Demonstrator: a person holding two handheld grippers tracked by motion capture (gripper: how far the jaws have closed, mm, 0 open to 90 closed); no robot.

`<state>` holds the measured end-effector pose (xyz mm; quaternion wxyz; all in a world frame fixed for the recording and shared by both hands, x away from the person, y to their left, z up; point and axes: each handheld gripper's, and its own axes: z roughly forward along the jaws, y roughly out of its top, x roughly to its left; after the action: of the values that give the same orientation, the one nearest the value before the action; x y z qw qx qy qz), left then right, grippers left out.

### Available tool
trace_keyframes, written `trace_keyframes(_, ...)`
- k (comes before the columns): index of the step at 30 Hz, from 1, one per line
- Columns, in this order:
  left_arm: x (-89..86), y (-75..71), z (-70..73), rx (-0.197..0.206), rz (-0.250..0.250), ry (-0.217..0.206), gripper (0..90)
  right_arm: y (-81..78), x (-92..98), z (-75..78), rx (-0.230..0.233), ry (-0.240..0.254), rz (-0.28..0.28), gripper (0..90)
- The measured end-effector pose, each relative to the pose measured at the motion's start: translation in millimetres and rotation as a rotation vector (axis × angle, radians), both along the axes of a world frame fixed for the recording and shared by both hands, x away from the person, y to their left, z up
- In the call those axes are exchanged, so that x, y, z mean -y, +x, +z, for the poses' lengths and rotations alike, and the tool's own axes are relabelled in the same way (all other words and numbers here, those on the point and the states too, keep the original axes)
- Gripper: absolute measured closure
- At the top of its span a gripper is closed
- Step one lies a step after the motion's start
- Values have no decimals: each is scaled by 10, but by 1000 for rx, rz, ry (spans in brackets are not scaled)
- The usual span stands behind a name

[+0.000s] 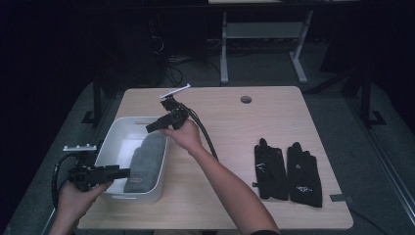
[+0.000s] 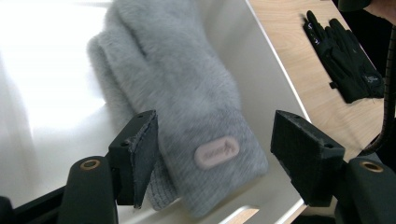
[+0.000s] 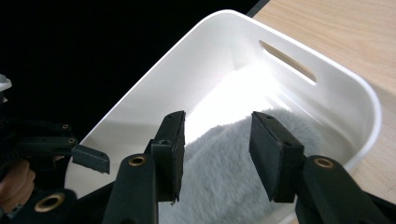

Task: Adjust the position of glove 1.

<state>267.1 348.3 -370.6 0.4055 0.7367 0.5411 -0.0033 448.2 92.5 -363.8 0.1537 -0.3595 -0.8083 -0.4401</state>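
Note:
A grey furry glove [image 1: 146, 161] with a small pale label lies in a white plastic bin [image 1: 110, 142] on the left of the wooden table. My left gripper [image 1: 125, 172] reaches in over the bin's near end. In the left gripper view its jaws stand open [image 2: 215, 144] on either side of the glove's cuff [image 2: 187, 93], not pressing it. My right gripper [image 1: 151, 127] hovers over the bin's far right rim. Its jaws are open [image 3: 217, 144] above the glove's far end [image 3: 219, 186], with nothing between them.
A pair of black gloves [image 1: 288, 171] lies flat on the right half of the table [image 1: 235, 122]; they also appear in the left gripper view [image 2: 345, 56]. The bin has a slot handle [image 3: 287, 60] in its far wall. A round cable hole [image 1: 245, 99] sits near the table's back edge.

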Motion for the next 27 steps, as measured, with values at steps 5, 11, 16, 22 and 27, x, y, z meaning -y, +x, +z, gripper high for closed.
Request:
trace_keyframes(5, 33, 0, 48, 15, -6, 0, 321, 5, 87, 49, 4, 7, -5, 549)
trace_keyframes(11, 85, 18, 82, 19, -17, -2, 321, 12, 191, 98, 9, 38, -14, 537)
trace_keyframes(16, 122, 33, 105, 31, -19, -11, 321, 11, 271, 133, -1, 59, -12, 521)
trace_keyframes(22, 157, 44, 144, 50, -33, -38, 318, 19, 384, 160, 0, 82, -15, 485)
trace_keyframes(27, 220, 58, 178, 54, -47, -67, 313, 22, 464, 168, -2, 97, -19, 463)
